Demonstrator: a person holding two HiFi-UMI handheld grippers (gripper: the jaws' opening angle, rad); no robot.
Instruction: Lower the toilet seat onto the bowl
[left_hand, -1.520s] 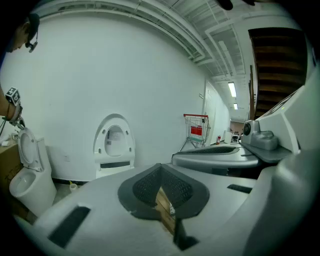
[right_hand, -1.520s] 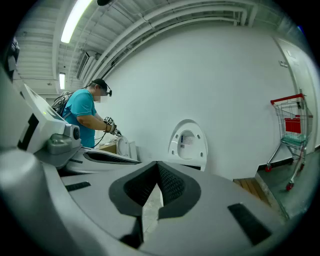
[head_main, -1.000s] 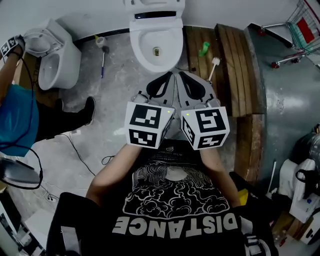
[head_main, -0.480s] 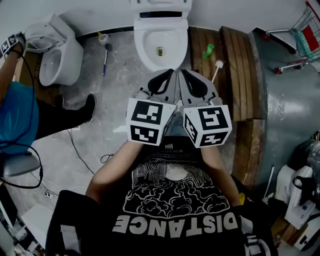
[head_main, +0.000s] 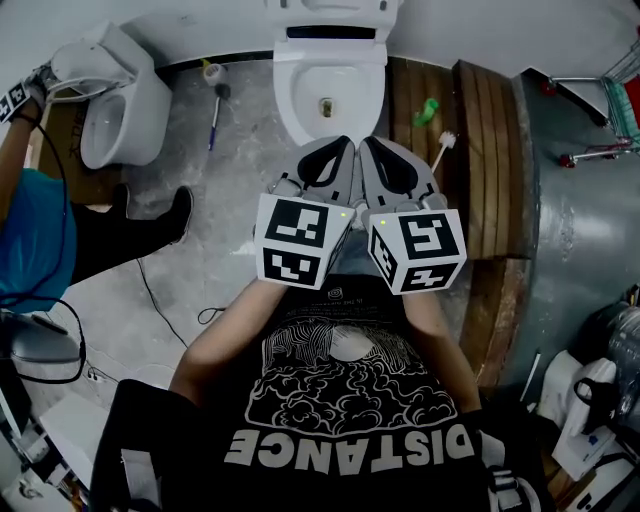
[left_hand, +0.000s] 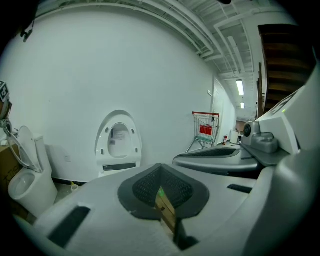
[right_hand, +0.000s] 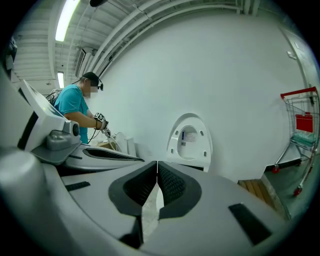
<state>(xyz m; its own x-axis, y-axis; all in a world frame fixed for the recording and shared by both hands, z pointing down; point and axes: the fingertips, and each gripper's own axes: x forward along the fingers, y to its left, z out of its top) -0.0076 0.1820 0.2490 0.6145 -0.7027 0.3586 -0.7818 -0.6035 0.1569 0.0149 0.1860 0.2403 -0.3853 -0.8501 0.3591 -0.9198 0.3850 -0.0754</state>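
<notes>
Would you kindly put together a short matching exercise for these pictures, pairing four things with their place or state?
Things:
1. toilet seat
2. shopping cart
3. green item
4. left claw

Places or states:
A. lying on the wooden planks
B. shut, with nothing held
C. raised upright above the bowl
D. standing off to the right of the toilet, with a red panel

Pairs: 1-C; 2-D; 3-A; 4-B.

A shopping cart (right_hand: 302, 127) stands right of wooden planks (head_main: 483, 150) bearing a green bottle (head_main: 428, 110) and brush (head_main: 445, 140).
</notes>
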